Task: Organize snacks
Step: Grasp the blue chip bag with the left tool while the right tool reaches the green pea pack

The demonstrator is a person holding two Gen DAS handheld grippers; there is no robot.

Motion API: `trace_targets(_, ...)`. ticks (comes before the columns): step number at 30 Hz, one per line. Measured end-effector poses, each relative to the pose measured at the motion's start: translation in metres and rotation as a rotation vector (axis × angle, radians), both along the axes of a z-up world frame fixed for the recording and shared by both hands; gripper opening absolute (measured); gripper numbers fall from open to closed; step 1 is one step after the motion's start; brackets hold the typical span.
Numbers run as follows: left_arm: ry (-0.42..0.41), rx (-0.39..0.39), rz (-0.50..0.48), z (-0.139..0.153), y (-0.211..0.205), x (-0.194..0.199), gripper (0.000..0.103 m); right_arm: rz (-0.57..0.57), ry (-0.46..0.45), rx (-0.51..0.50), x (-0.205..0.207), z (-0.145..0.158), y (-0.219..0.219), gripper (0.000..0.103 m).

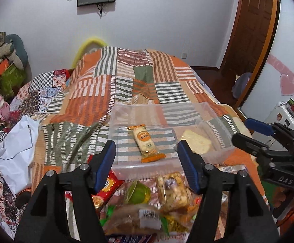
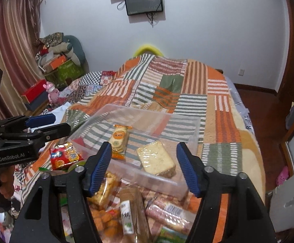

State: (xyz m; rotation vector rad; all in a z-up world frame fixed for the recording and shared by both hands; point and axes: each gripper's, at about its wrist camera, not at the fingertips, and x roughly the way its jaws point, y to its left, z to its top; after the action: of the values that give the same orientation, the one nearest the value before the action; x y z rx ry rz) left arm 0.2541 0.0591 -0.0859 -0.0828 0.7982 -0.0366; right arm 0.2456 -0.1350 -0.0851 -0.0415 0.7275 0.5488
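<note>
A clear plastic box (image 1: 139,171) (image 2: 147,109) stands on the patchwork quilt. Inside it lie an orange-ended cracker packet (image 1: 147,143) (image 2: 119,139) and a wrapped bread slice (image 1: 196,141) (image 2: 157,159). My left gripper (image 1: 147,147) (image 2: 49,124) hovers open over the box's near wall with nothing between its fingers. My right gripper (image 2: 144,147) (image 1: 248,133) is open too, just above the bread slice and apart from it. Loose snacks are piled in front of the box: a red packet (image 1: 108,184) (image 2: 65,156), a puffed-rice bar (image 1: 174,190), a green jelly cup (image 1: 137,192) and a brown loaf pack (image 2: 130,208).
The quilt (image 1: 126,81) covers a bed whose right edge drops to a wooden floor (image 2: 268,117). A white plastic bag (image 1: 15,141) lies left of the pile. Boxes and cushions (image 2: 62,64) are stacked at the far left, and a white case (image 1: 282,115) stands on the right.
</note>
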Motion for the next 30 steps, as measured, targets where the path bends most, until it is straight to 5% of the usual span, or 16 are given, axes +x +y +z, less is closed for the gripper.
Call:
trace_targets(11, 0.03, -0.002, 0.031, -0.003, 0.019, -0.048, 0.077, -0.023, -0.008, -0.005, -0.035, -0.002, -0.023, 0.073)
trace_targets(22, 0.116, 0.021, 0.065, -0.047, 0.039, -0.1, 0.082, -0.045, 0.067, -0.035, -0.058, -0.037, -0.04, 0.073)
trace_targets(30, 0.189, -0.03, 0.101, -0.079, 0.051, -0.111, 0.083, -0.076, 0.151, -0.036, -0.068, -0.068, -0.052, 0.079)
